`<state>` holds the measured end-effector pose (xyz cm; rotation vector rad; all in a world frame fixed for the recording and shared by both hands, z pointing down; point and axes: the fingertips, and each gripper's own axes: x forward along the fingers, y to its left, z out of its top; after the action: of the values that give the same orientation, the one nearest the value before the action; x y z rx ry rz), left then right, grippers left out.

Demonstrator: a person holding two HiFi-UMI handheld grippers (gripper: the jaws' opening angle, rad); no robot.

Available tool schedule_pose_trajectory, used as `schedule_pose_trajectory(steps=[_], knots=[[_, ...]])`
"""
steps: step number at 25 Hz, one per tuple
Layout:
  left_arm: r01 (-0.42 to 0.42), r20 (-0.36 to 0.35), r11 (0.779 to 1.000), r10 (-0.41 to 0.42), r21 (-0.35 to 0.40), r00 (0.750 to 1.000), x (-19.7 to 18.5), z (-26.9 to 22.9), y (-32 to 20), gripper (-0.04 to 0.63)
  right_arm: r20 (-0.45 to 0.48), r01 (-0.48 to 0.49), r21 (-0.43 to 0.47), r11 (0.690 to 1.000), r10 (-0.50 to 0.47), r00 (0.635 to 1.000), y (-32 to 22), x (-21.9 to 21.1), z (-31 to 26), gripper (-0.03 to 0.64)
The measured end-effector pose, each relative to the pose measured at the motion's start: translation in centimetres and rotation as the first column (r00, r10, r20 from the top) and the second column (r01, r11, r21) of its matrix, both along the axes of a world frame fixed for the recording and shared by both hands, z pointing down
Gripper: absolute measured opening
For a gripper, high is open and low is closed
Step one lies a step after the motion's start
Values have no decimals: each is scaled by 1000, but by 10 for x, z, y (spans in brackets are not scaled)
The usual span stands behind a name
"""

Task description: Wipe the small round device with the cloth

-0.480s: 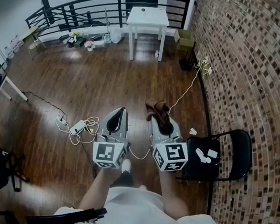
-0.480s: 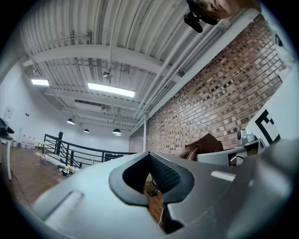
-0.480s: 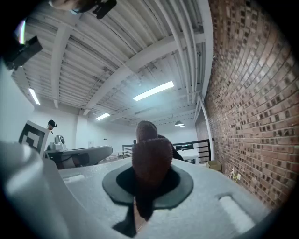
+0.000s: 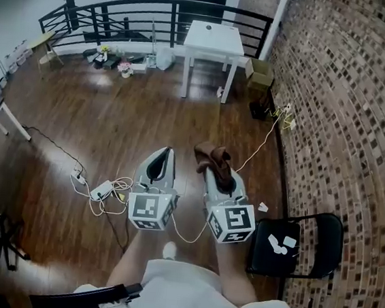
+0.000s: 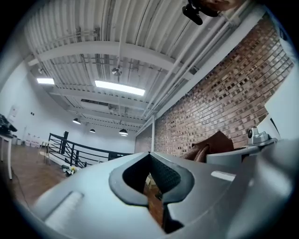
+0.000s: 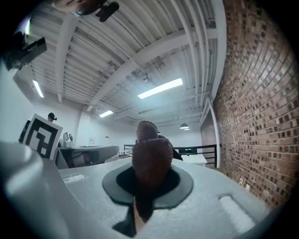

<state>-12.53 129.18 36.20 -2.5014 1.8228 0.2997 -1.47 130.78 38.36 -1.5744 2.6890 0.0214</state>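
Brown, nubbly cloth point(image 4: 214, 160) bunches into a soft, lumpy wad at the tip of the right gripper point(image 6: 147, 186). That gripper's grey moulded jaws are clamped on the cloth's lower end, so the fabric stands up between the dark pads like a rounded plug. In the right gripper view its pile looks short and fuzzy, dark reddish-brown, with a second fold poking up behind the first.

Beside it, the left gripper point(image 5: 150, 156) has the same smooth grey plastic shell. Its ribbed black pads are pressed together at the tip with nothing between them. Each gripper carries a white cube printed with black square markers at its rear, near the person's forearms.

Below lies a glossy, dark plank floor point(image 4: 80, 117), and a rough wall of mottled brick point(image 4: 349, 98) runs along the right. A black folding chair point(image 4: 306, 247) stands against that wall with white scraps point(image 4: 279, 242) on its seat. Pale cables and a power strip point(image 4: 103, 190) tangle on the floor to the left.

At the far end, in front of a black railing point(image 4: 125, 13), stands a square white table point(image 4: 215, 39). A small dark dot point(image 4: 208, 27) sits on its top, well apart from both grippers. It is too small to tell whether it is the round device.
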Motion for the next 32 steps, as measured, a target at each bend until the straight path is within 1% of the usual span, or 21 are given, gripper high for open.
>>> schedule_pose_trajectory(steps=[3, 5, 8, 11, 16, 20, 23, 28, 32], knots=[[-10, -1, 1000, 10, -8, 1000, -12, 4, -22, 15, -6, -12, -7, 1000, 12, 1000, -18, -13, 6, 29], [-14, -18, 1000, 13, -27, 1000, -17, 9, -38, 15, -15, -10, -22, 1000, 10, 1000, -30, -17, 11, 29], [-21, -39, 998, 18, -53, 999, -21, 16, -57, 15, -26, -13, -37, 999, 12, 1000, -43, -16, 17, 29], [-23, -39, 998, 20, -63, 999, -18, 21, -79, 15, -21, -24, -53, 998, 23, 1000, -67, -9, 24, 29], [-39, 3, 996, 40, -81, 999, 2, 24, -125, 15, 3, -15, -64, 998, 15, 1000, -121, 3, 25, 29], [-46, 38, 998, 48, -46, 998, 25, 8, -169, 15, 13, 4, -15, 1000, -4, 1000, -172, 15, 5, 29], [-43, 53, 998, 45, -37, 998, 43, 2, -203, 15, 22, 13, 17, 1000, -14, 1000, -209, 30, -9, 29], [-36, 80, 999, 37, -16, 996, 68, 1, -250, 15, 35, 19, 32, 999, -20, 999, -258, 59, -18, 29], [-23, 94, 999, 27, -43, 995, 84, 2, -269, 15, 51, 32, 26, 999, -34, 998, -281, 73, -21, 29]])
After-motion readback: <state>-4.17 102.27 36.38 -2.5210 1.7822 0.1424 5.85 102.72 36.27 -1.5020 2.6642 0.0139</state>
